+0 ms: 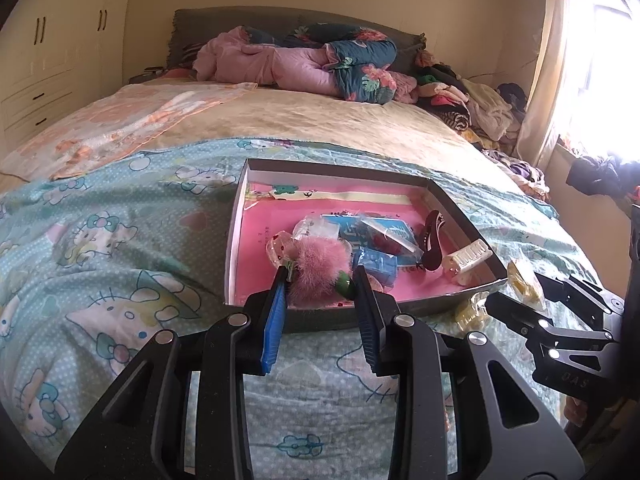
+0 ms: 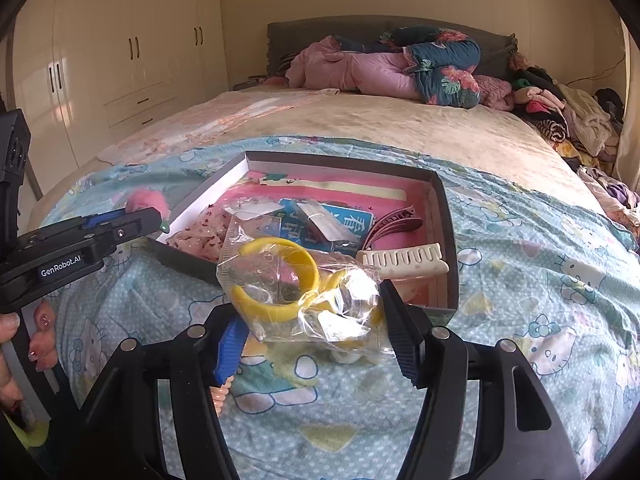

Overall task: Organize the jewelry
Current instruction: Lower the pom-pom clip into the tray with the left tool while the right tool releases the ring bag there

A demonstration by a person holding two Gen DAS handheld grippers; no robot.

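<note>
Left claw clamped on fluffy pink pom-pom hair clip, over the near edge of the shallow pink-lined cardboard box on the bed; right claw holds the clear bag with yellow bangle at the box's near edge, box interior straight ahead of both, each about equally near

**Box on bed, both grippers at its near edge**

Shallow box sits on the patterned sheet, mid-bed. In the box: comb clip at near right corner, packets in the middle. Left gripper holds a fluffy clip over the near edge; right gripper, to its right, has a bagged bangle between its jaws. Bundled quilts lie behind, at the headboard; wardrobe left.
</note>
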